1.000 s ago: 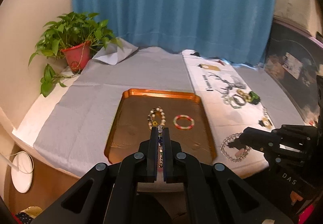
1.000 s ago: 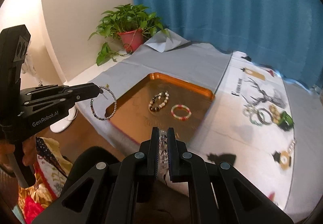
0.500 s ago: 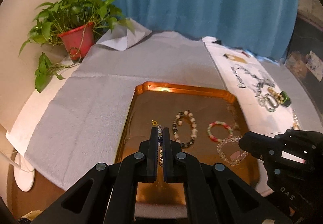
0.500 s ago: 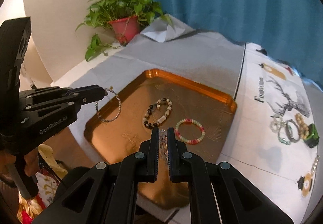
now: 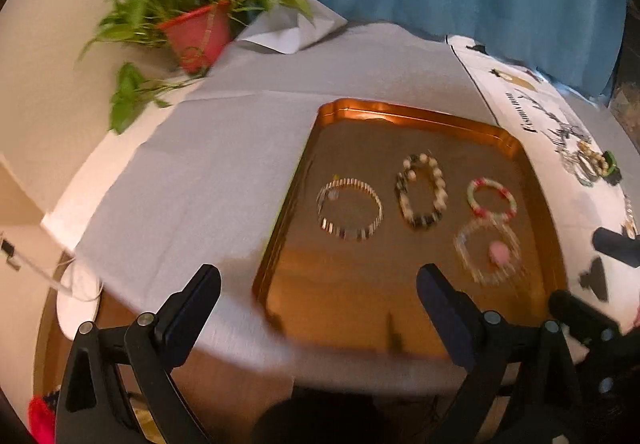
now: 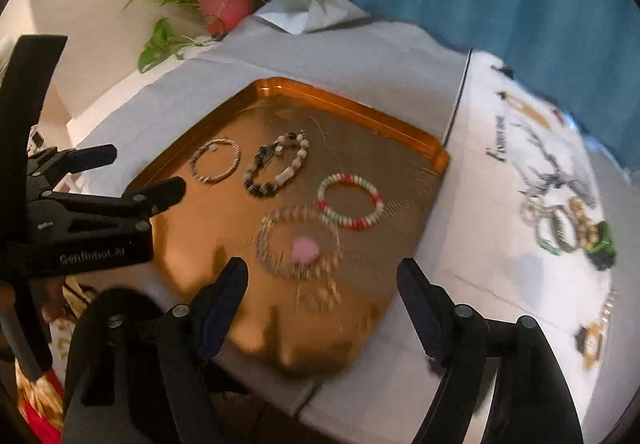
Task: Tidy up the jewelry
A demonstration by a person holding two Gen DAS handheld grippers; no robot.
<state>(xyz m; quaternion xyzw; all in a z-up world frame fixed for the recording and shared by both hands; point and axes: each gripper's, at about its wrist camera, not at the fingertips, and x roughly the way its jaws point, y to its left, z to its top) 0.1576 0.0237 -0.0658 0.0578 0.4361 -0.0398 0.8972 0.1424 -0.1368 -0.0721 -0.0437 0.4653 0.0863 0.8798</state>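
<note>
Grippers, as I read them: left gripper (image 5: pixel 318 294) and right gripper (image 6: pixel 322 282) both spread wide, empty, above the rectangular copper tray (image 6: pixel 434 153) holding four beaded bracelets.

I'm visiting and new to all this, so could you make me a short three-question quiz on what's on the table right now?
1. How many bracelets lie in the copper tray?
2. True or false: the left claw is shut on a bracelet.
3. Which bracelet has a pink charm: A) the thin striped bracelet, B) the clear bead bracelet, C) the red and white bracelet?

Key: 1. Four, counting the chunky black and cream bracelet. 2. False; both the left claw and the right claw are open and empty. 3. B.
</note>
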